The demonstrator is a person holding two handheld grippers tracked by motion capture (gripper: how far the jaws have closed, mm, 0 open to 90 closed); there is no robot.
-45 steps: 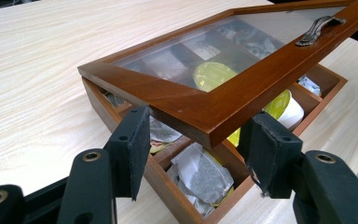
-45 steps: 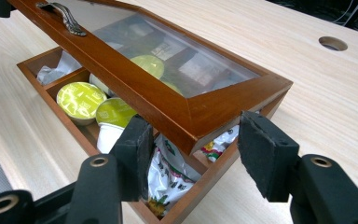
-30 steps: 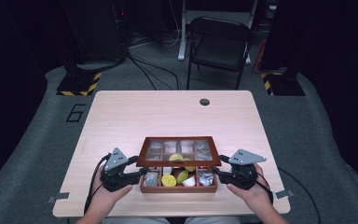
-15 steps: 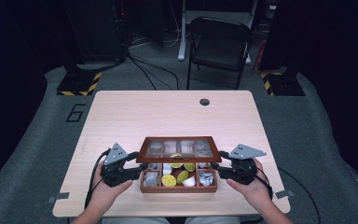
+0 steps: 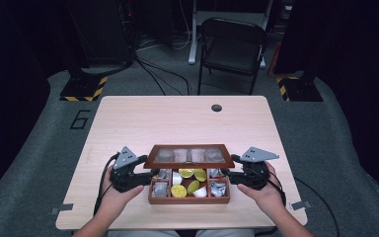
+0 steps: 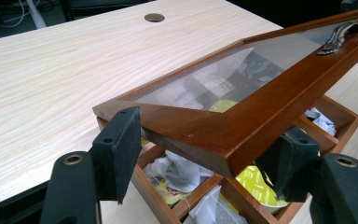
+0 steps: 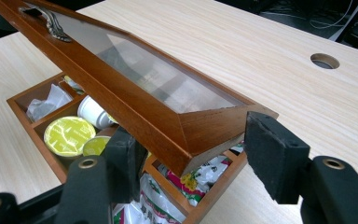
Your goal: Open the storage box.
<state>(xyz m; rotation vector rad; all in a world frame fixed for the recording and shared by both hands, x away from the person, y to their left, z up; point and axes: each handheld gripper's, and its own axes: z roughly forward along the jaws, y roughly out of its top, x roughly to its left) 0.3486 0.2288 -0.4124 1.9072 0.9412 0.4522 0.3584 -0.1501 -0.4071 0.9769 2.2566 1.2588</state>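
Box lid raised between two tongs, just opened

The glass-paned lid is seen tilted up over the wooden box, between the left tongs and right tongs. Both sets of jaws have just been opening; a lid corner sits between each pair, pads no longer pressed against it. Yellow cups and tea packets are seen below, on the surface.
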